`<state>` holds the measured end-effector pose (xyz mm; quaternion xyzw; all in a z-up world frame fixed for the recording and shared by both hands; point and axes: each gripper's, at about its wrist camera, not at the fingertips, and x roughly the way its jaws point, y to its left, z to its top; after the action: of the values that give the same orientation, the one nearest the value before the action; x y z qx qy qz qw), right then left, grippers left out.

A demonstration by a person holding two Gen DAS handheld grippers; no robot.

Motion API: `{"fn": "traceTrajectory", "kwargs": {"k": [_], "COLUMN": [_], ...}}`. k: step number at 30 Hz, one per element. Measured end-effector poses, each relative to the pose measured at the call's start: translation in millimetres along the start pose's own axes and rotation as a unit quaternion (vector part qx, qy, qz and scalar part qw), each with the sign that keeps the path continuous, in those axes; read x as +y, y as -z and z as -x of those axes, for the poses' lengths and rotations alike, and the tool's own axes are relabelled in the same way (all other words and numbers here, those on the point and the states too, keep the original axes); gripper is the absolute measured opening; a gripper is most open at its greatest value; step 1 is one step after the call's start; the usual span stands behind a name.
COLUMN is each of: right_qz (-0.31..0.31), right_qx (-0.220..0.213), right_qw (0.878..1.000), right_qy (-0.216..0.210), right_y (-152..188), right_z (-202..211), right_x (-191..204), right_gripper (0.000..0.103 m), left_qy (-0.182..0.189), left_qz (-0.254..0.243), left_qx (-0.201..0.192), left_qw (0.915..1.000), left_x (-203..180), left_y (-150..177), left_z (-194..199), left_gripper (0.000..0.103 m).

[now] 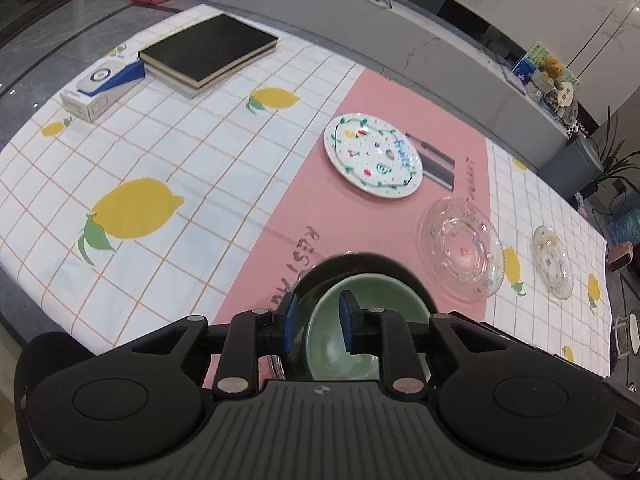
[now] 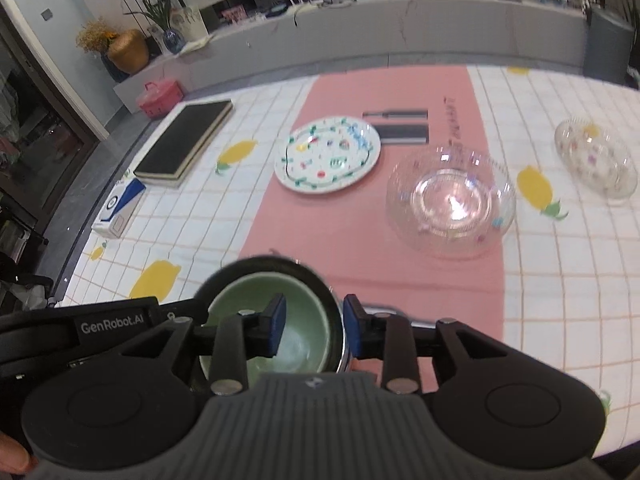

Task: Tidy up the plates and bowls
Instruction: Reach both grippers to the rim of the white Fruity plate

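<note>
At the bottom centre of both wrist views, your green bowl (image 1: pixel 340 332) already sits nested in the dark bowl (image 1: pixel 360 264); each claw (image 1: pixel 316 322) (image 2: pixel 314 326) straddles a rim, parted, pads apparently clear. Painted plate (image 1: pixel 373 155) and two glass dishes (image 1: pixel 460 249) (image 1: pixel 552 262), mid-frame to right, remain unstacked on the counter (image 1: pixel 160 152).

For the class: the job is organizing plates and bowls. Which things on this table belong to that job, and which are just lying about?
Belong to the job:
green bowl nested in dark bowl
painted plate
large glass dish
small glass dish

Just lying about:
black book
white and blue box
</note>
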<state>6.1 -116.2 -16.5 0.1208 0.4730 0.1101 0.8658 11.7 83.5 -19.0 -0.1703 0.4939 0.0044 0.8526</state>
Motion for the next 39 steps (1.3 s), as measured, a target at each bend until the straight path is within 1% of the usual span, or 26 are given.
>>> {"fn": "traceTrajectory", "kwargs": {"k": [2,5,7,10,11,12,15,19,22,24,26,29,33,39], "right_qz": [0.000,-0.002,-0.007,-0.013,-0.014,-0.013,-0.005,-0.017,-0.019,-0.020,-0.027,-0.036,-0.031,-0.036], "right_qx": [-0.010,-0.023,-0.029,-0.036,-0.039,-0.044,-0.048,-0.056,-0.069,-0.081,-0.088,-0.080,-0.074,-0.054], "right_qw": [1.000,1.000,1.000,0.999,0.999,0.999,0.998,0.998,0.996,0.996,0.995,0.996,0.997,0.998], "right_qy": [-0.002,-0.004,-0.005,0.000,0.007,0.012,0.028,0.039,0.045,0.040,0.025,0.007,0.013,0.017], "right_y": [-2.3,-4.6,-6.0,-7.9,-8.5,-8.7,-11.6,-16.4,-20.9,-24.3,-28.3,-37.5,-49.6,-66.3], "right_z": [4.6,8.1,8.1,7.0,6.6,6.5,3.1,-4.4,-12.3,-18.2,-25.1,-39.6,-59.3,-89.2], "right_x": [-2.5,-7.3,-11.8,-19.8,-22.3,-24.6,-30.7,-44.7,-54.6,-61.4,-68.6,-77.1,-81.7,-91.5], "right_gripper": [0.036,0.038,0.038,0.039,0.047,0.050,0.050,0.050,0.049,0.049,0.050,0.050,0.050,0.049], "left_qy": [-0.001,0.008,0.021,0.034,0.038,0.040,0.044,0.049,0.064,0.072,0.076,0.072,0.063,0.092], "left_qz": [-0.006,-0.027,-0.050,-0.078,-0.086,-0.094,-0.118,-0.144,-0.159,-0.164,-0.169,-0.174,-0.177,-0.173], "left_qx": [-0.010,-0.028,-0.039,-0.045,-0.048,-0.050,-0.055,-0.050,-0.044,-0.041,-0.042,-0.042,-0.041,-0.019], "left_qw": [0.9999,0.9992,0.9978,0.9954,0.9945,0.9936,0.9905,0.9871,0.9843,0.9830,0.9818,0.9813,0.9814,0.9804], "left_x": [-2.4,-8.8,-15.7,-27.1,-30.5,-34.2,-44.4,-54.9,-60.2,-60.8,-60.7,-57.1,-49.1,-43.0], "left_y": [-2.4,-5.7,-8.6,-12.3,-13.3,-14.4,-18.4,-26.3,-34.9,-41.8,-49.4,-62.4,-79.3,-103.8], "left_z": [4.2,10.4,12.8,14.2,14.1,13.7,10.3,-1.4,-10.8,-17.2,-23.7,-35.2,-52.0,-83.1], "left_gripper": [0.025,0.025,0.026,0.028,0.029,0.030,0.031,0.031,0.032,0.033,0.035,0.036,0.036,0.036]}}
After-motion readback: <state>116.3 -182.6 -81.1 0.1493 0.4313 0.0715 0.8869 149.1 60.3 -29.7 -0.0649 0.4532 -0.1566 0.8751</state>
